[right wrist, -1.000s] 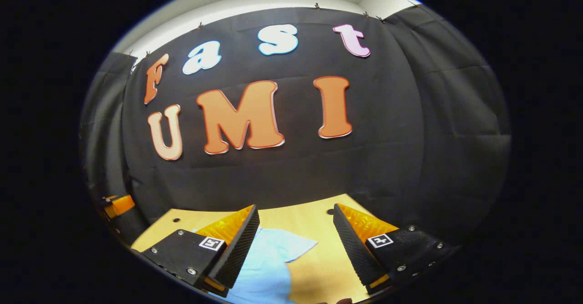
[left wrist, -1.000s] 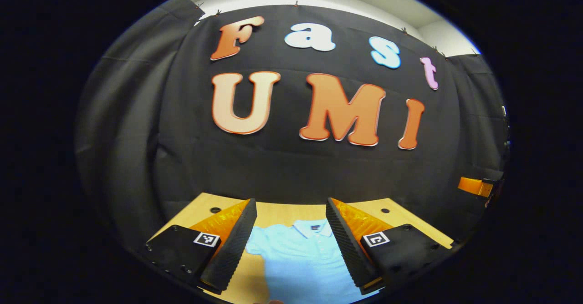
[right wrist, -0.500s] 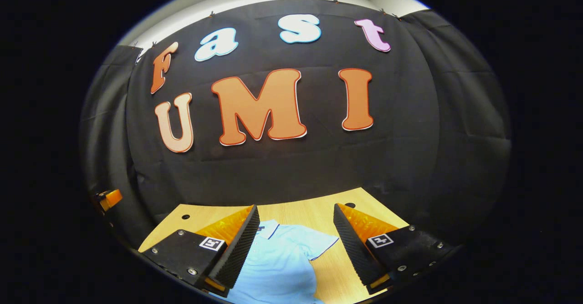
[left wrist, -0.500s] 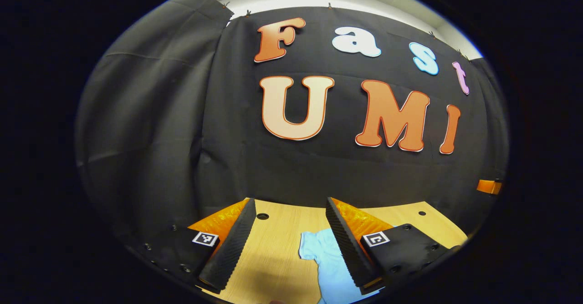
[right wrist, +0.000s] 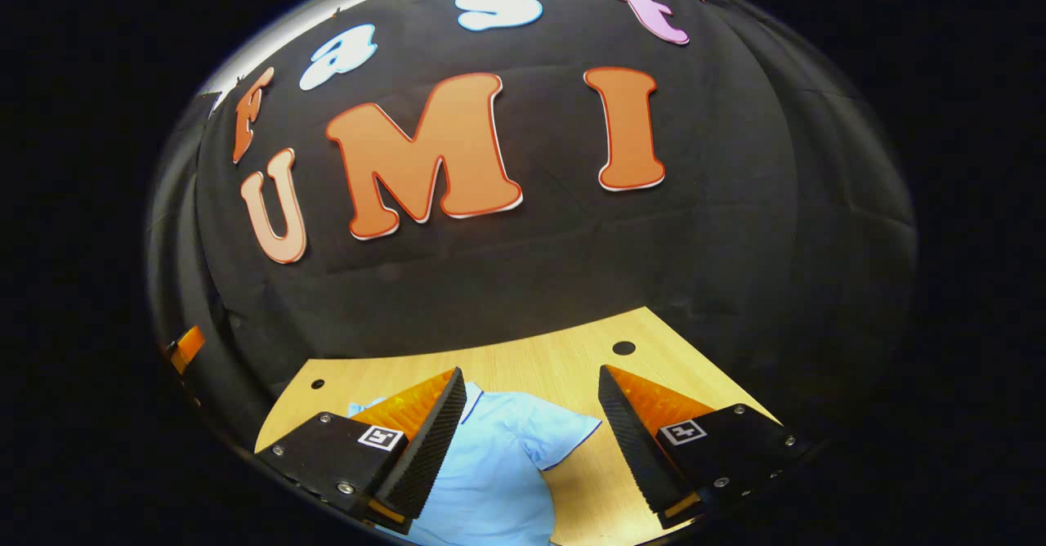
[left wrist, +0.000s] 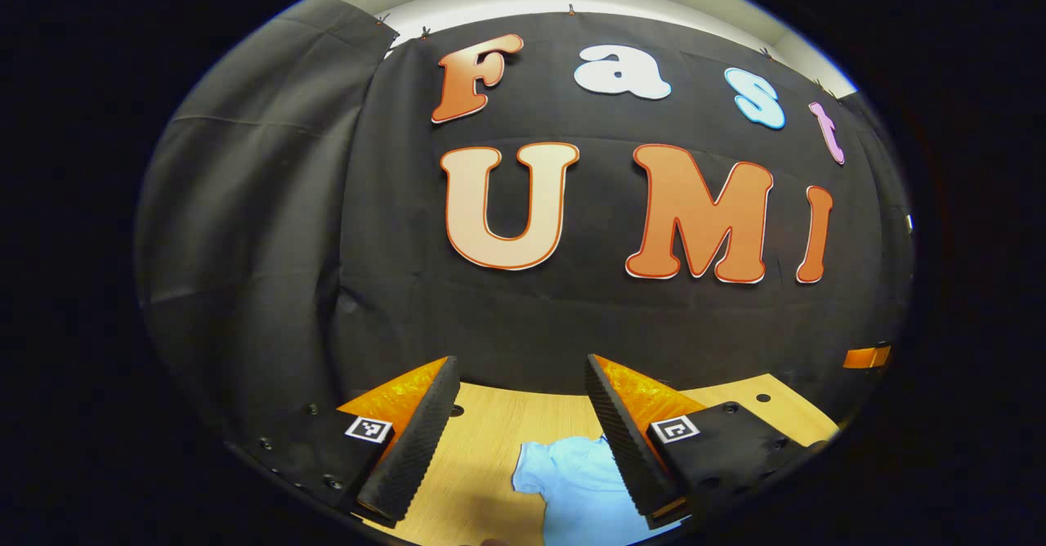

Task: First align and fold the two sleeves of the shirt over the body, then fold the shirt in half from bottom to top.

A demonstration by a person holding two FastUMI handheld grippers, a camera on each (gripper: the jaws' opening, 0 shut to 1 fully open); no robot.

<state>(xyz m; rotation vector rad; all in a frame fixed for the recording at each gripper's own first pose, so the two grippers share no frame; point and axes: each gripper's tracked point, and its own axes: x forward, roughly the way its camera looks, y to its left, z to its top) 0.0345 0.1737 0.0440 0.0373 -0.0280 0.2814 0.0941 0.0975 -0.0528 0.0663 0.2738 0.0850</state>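
Now | left hand-held gripper [left wrist: 519, 431] wide, raised | right hand-held gripper [right wrist: 531, 440] wide (level) above shirt [right wrist: 498, 464]

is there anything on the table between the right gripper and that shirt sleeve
Nothing visible. In the right gripper view, the open right gripper looks down on the blue shirt, whose sleeve lies flat on the bare wooden table between its fingers.

Both views ride above the worktop [left wrist: 490, 440], facing the booth wall [left wrist: 531, 317] from well back. Low in each frame lies the shared shirt [right wrist: 498, 464].
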